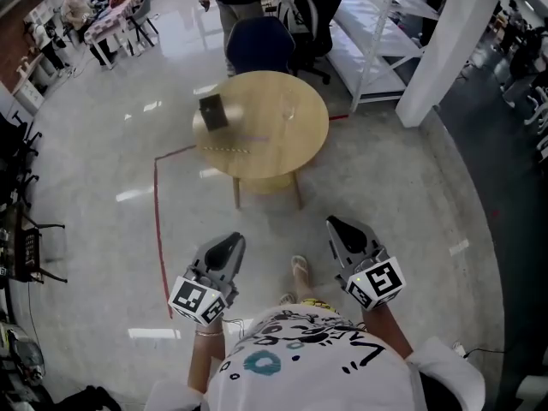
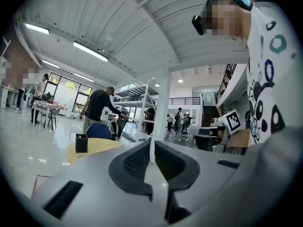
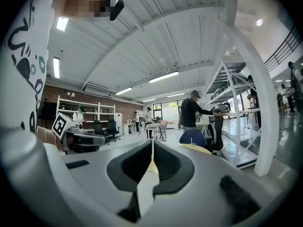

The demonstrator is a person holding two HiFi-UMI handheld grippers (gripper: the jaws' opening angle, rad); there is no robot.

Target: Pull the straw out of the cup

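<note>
Left gripper [image 1: 232,241] closed, right gripper [image 1: 336,225] closed — round table [image 1: 276,137] well ahead

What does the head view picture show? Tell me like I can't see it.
A person looks down at the left gripper and right gripper, both shut, above the floor. Ahead stands a round wooden table with a black box and a faint clear cup.

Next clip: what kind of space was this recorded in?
Probably a large open-plan office or lab hall. It has a wide polished floor with a small round table standing in the open, white metal shelving along one side, and people at desks in the far corner.
</note>
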